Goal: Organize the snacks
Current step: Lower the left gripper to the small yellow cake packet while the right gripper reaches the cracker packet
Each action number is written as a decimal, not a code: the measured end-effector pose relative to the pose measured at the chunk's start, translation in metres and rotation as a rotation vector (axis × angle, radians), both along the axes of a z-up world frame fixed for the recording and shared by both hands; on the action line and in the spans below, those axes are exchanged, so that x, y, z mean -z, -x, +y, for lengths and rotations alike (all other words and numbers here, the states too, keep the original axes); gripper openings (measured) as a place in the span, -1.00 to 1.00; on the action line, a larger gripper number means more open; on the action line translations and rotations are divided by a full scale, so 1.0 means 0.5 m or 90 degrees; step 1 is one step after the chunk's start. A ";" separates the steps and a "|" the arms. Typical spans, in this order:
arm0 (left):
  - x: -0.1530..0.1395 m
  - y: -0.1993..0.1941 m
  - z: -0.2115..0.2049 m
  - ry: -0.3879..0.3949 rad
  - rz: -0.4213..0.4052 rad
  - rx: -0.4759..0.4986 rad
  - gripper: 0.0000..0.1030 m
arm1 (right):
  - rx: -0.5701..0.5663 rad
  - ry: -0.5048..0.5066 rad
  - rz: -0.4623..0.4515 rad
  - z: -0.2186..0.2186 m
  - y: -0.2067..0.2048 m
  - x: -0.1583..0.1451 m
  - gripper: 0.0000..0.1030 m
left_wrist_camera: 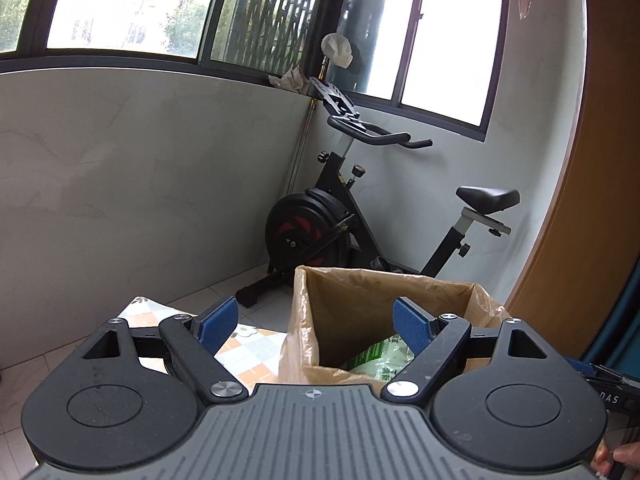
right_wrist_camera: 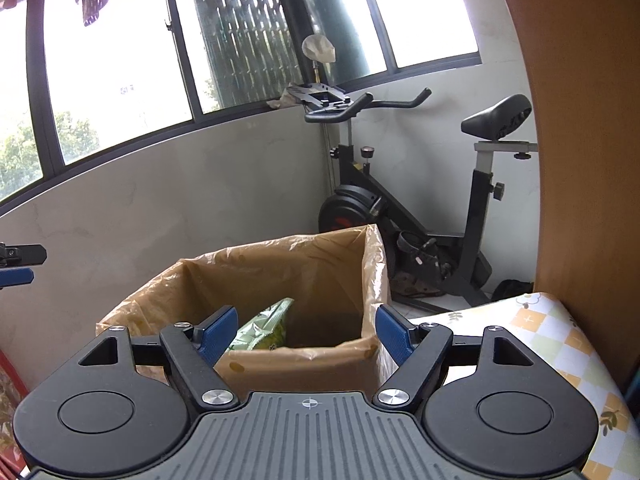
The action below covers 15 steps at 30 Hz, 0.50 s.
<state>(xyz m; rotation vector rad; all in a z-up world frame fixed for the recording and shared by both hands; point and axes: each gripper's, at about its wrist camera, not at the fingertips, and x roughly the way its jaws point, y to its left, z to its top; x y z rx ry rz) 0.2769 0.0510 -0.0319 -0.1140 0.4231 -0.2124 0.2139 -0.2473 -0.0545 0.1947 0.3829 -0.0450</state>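
Observation:
A cardboard box (left_wrist_camera: 360, 300) lined with a brownish plastic bag stands on the table just ahead of both grippers. A green snack packet (left_wrist_camera: 380, 354) lies inside it, seen leaning against the near wall in the right wrist view as the packet (right_wrist_camera: 266, 326) in the box (right_wrist_camera: 280, 276). My left gripper (left_wrist_camera: 316, 324) hovers over the box's near left corner, its blue pads wide apart with nothing between them. My right gripper (right_wrist_camera: 306, 332) stands open above the near rim, also holding nothing. The left gripper's finger (right_wrist_camera: 18, 264) shows at the left edge of the right wrist view.
A patterned tablecloth (left_wrist_camera: 248, 344) covers the table (right_wrist_camera: 560, 340) under the box. An exercise bike (left_wrist_camera: 340, 216) stands in the corner behind, below the windows. A wooden panel (right_wrist_camera: 580, 160) rises on the right. A hand (left_wrist_camera: 620, 456) shows at the lower right edge.

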 end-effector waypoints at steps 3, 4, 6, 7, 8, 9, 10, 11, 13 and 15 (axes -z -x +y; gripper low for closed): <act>0.021 0.035 0.006 -0.006 0.003 -0.010 0.68 | 0.004 0.001 0.000 0.002 0.034 0.020 0.43; 0.035 0.051 0.008 -0.011 0.006 -0.014 0.68 | 0.006 0.003 0.000 0.004 0.047 0.030 0.43; 0.066 0.081 0.004 -0.026 0.002 -0.023 0.68 | 0.008 0.016 -0.002 0.014 0.072 0.050 0.43; 0.085 0.096 -0.001 -0.029 0.000 -0.027 0.68 | 0.009 0.027 -0.003 0.022 0.084 0.062 0.43; 0.105 0.110 -0.003 -0.027 0.000 -0.028 0.68 | 0.011 0.036 -0.003 0.028 0.094 0.073 0.43; 0.127 0.123 -0.005 -0.017 0.005 -0.030 0.68 | 0.015 0.045 0.000 0.038 0.107 0.090 0.43; 0.150 0.134 -0.007 -0.004 0.012 -0.029 0.68 | 0.018 0.044 0.004 0.045 0.117 0.105 0.43; 0.171 0.142 -0.009 0.008 0.021 -0.026 0.67 | 0.022 0.041 0.007 0.049 0.125 0.122 0.43; 0.214 0.150 -0.015 0.022 0.050 -0.026 0.66 | 0.031 0.049 0.020 0.061 0.138 0.155 0.41; 0.245 0.152 -0.018 0.015 0.077 -0.035 0.64 | 0.034 0.051 0.045 0.067 0.148 0.188 0.38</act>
